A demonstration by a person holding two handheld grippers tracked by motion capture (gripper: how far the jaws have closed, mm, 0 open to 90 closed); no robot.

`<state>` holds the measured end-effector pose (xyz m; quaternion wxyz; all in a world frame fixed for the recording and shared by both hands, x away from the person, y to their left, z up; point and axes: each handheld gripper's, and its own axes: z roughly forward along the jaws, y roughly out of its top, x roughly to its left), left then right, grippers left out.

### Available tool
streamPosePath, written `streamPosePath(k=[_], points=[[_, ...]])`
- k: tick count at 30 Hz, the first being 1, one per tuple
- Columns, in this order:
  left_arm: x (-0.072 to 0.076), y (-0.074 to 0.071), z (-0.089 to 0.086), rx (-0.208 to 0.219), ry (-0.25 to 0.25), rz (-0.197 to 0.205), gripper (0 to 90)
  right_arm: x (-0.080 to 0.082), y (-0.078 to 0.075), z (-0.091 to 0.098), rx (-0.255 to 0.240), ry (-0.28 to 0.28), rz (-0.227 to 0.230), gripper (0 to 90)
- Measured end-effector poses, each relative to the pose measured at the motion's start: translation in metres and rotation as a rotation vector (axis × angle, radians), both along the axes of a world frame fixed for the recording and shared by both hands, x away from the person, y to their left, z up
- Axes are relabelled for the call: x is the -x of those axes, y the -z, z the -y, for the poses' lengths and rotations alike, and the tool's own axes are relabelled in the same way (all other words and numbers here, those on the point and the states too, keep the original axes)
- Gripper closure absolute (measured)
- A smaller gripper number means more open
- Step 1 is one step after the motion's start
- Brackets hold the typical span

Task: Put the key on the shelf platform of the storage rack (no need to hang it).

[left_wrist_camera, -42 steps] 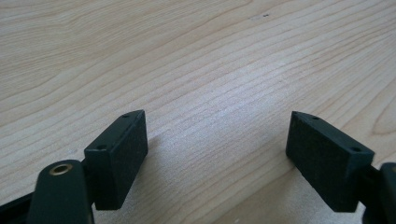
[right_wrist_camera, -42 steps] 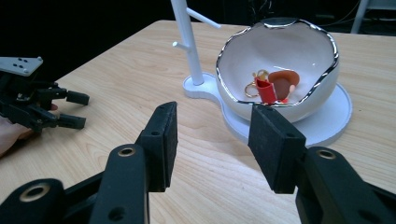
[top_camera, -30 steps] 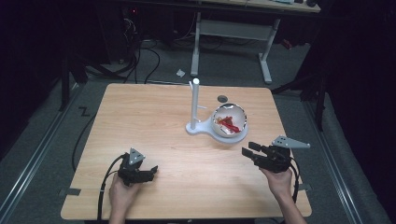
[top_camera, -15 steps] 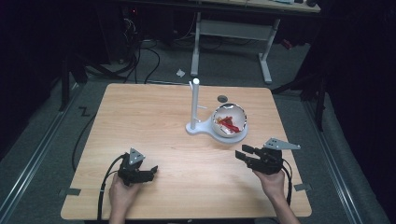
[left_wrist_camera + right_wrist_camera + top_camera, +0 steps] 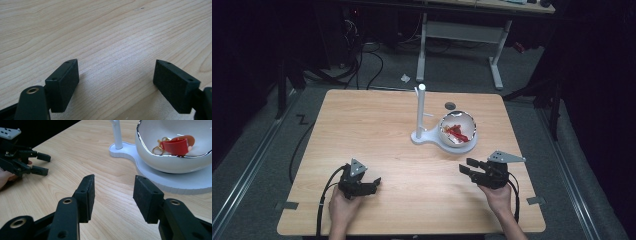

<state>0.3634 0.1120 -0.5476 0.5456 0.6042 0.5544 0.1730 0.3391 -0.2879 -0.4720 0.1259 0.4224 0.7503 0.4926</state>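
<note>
Gaping over bare table (image 5: 110, 37), both the left gripper (image 5: 116, 82) and right gripper (image 5: 113, 197) jaws hold nothing.

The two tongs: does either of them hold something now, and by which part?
Nothing is held. The left tongs and the right tongs both stand open over bare wooden table; the red key fob lies in the white bowl.

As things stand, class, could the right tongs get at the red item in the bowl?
Probably yes. The right tongs are open and empty, with bare table between them and the bowl. The red item lies uncovered inside; they would need to clear the rim.
</note>
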Motion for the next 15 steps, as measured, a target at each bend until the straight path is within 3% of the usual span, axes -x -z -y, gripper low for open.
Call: streamPosePath(k=[15], points=[[0.0, 0.0, 0.0, 0.0, 0.0, 0.0, 21.1, -0.002, 0.022, -0.014, 0.065, -0.011, -0.028, 50.9]])
